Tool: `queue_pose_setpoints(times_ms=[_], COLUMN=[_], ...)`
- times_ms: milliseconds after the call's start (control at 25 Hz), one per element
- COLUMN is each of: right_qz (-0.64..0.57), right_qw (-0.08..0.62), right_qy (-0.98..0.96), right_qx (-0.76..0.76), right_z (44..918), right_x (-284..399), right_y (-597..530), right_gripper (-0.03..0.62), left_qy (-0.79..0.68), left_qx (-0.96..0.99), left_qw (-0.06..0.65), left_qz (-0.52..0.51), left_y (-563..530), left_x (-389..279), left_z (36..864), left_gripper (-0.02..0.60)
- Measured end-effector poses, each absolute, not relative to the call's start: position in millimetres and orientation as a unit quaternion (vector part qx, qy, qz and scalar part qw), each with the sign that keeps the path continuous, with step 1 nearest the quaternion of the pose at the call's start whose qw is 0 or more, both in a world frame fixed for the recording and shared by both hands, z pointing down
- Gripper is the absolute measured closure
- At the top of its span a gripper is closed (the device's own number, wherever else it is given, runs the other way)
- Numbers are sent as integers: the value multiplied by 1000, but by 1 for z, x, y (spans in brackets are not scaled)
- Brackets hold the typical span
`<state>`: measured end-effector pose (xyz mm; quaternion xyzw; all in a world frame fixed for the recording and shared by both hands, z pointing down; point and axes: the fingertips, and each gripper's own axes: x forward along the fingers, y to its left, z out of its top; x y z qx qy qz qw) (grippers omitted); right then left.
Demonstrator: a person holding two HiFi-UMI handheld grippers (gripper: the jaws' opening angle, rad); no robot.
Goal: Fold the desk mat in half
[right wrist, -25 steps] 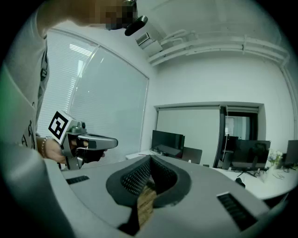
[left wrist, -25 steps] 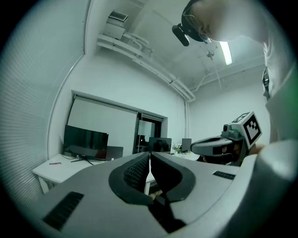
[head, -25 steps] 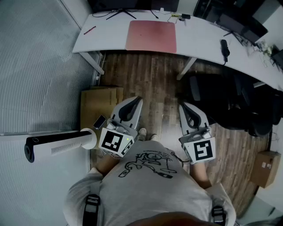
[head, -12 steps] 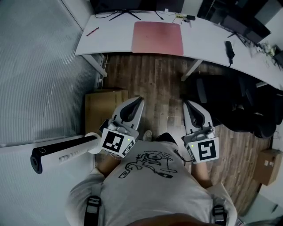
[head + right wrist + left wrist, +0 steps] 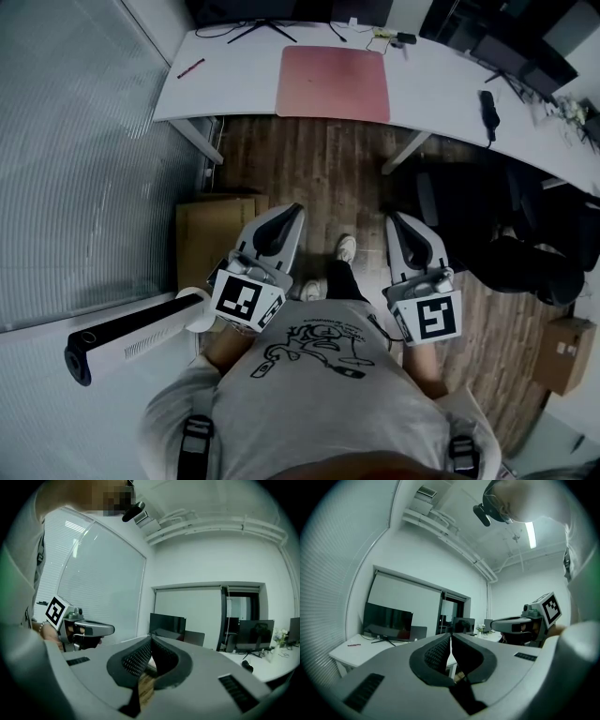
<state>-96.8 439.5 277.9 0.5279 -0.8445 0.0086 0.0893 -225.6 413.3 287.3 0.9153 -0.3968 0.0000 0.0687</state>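
Observation:
The pink desk mat lies flat and unfolded on the white desk at the top of the head view. Both grippers are held out in front of the person's chest, over the wooden floor and well short of the desk. My left gripper is shut with nothing between its jaws. My right gripper is likewise shut and empty. Each points roughly level toward the desk. The right gripper also shows in the left gripper view, and the left gripper in the right gripper view.
A cardboard box and a white tower fan stand at the left by the glass wall. A black office chair sits to the right. A red pen, a monitor stand and a black device are on the desk.
The person has stepped toward the desk, one shoe now forward between the grippers. Both grippers moved along with the body, still shut.

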Motion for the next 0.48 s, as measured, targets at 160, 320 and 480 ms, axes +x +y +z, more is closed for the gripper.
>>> queue_pose_setpoints(times_ms=[160,320,480], right_qz=[10,10,15], right_qw=[88,85,78], right_qy=[-844,-846,-847], right_qx=[528,526,526], right_z=[278,275,272], right_x=[-77,-57,-32], right_y=[410,377,345], right_gripper=[588,588,588], left_qy=[-398,-400,-406], left_qx=[915,914,912], left_qw=[69,63,61], left_qz=[0,1,3], left_y=[385,353,321], left_x=[-207,-188,-165], left_z=[285,280,274], left_gripper=[552,552,552])
